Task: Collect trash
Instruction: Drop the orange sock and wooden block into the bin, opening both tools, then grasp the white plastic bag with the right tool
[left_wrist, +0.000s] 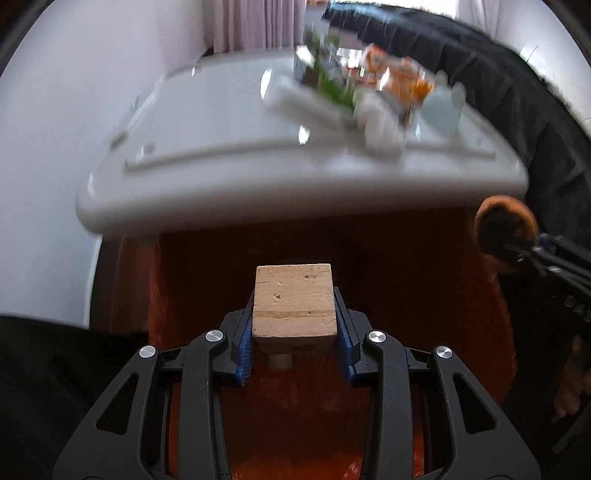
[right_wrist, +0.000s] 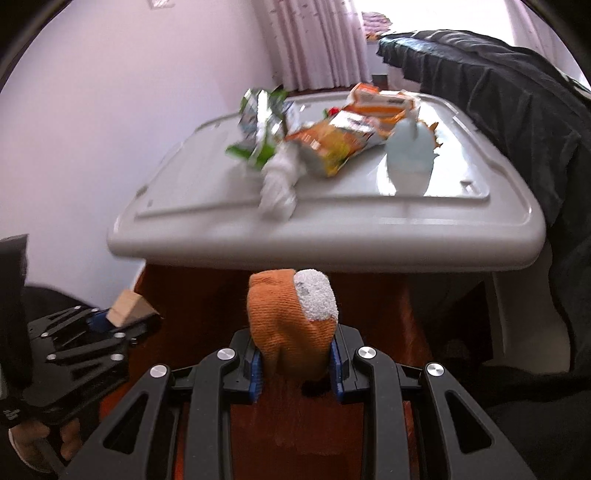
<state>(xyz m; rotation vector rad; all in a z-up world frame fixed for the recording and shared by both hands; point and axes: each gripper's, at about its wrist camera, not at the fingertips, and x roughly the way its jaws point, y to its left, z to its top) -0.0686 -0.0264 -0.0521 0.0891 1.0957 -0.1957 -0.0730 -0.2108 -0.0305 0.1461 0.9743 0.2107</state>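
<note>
1. A grey plastic lid (right_wrist: 332, 229) with a raised rim served as the surface, its front edge nearest the cameras.
2. A crumpled white tissue (right_wrist: 279, 184) lay near the front edge, about midway along it.
3. Behind it, touching, sat an orange snack bag (right_wrist: 332, 142), with a green wrapper (right_wrist: 258, 122) toward the left edge.
4. A pale blue cactus-shaped object (right_wrist: 410, 155) stood upright toward the right edge.
5. Another orange packet (right_wrist: 380, 101) lay near the back edge.
</note>
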